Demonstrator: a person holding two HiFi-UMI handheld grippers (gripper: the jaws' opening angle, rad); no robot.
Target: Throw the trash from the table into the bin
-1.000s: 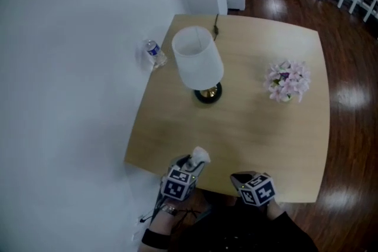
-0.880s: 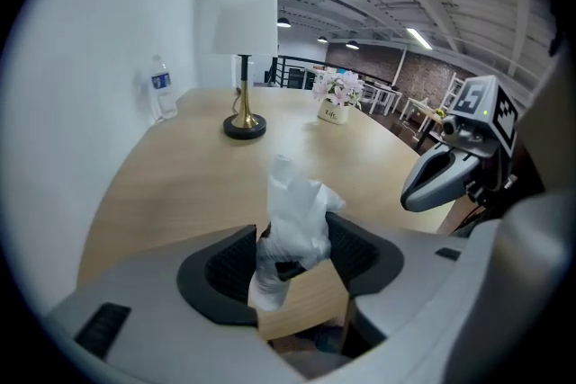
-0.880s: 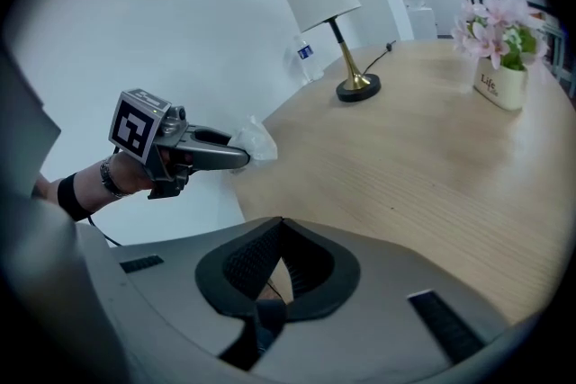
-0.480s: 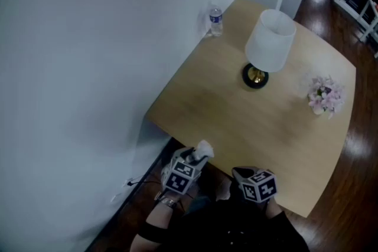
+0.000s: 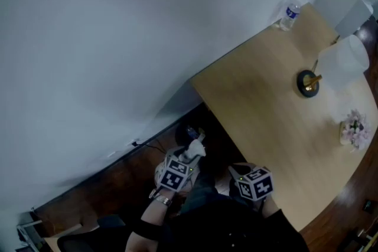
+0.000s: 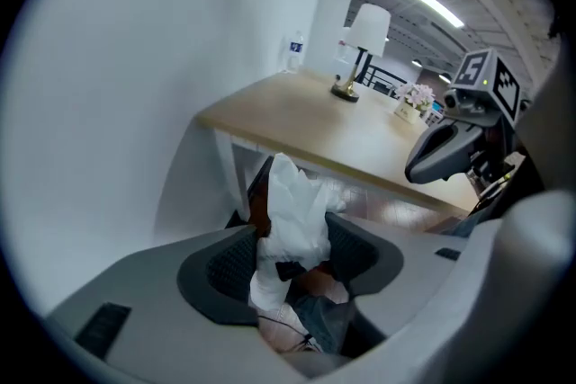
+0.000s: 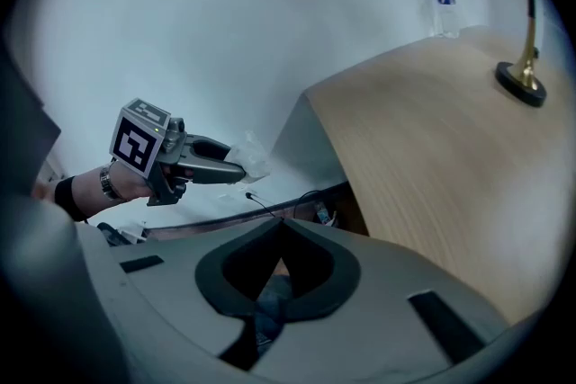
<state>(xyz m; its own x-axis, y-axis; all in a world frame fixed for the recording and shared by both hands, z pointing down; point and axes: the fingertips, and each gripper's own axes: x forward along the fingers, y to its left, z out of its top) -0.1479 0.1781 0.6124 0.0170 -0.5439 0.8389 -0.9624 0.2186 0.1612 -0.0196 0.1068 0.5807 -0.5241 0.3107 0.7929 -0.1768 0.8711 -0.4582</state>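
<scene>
My left gripper (image 5: pixel 190 157) is shut on a crumpled white tissue (image 5: pixel 196 147), whose top sticks out beyond the pads (image 6: pixel 236 261). It hangs off the table, above the dark wood floor near the wall. The right gripper view shows that same gripper (image 7: pixel 236 168) from the side, with the tissue (image 7: pixel 248 159) at its tip. A dark round container (image 5: pixel 190 128), perhaps the bin, stands on the floor under the table corner just beyond the tissue and is mostly hidden. My right gripper (image 5: pixel 237 173) is beside the left one, its fingertips (image 7: pixel 282 227) touching with nothing between them.
The light wooden table (image 5: pixel 266 103) stretches away to the right and carries a water bottle (image 5: pixel 289 13), a white-shaded lamp (image 5: pixel 339 65) and a pot of pink flowers (image 5: pixel 353 130). A white wall fills the left. A cable (image 5: pixel 147 144) runs along its base.
The view has swung left from over the table to the wall and floor. Both grippers have moved off the table edge and lower; the left one still holds the tissue.
</scene>
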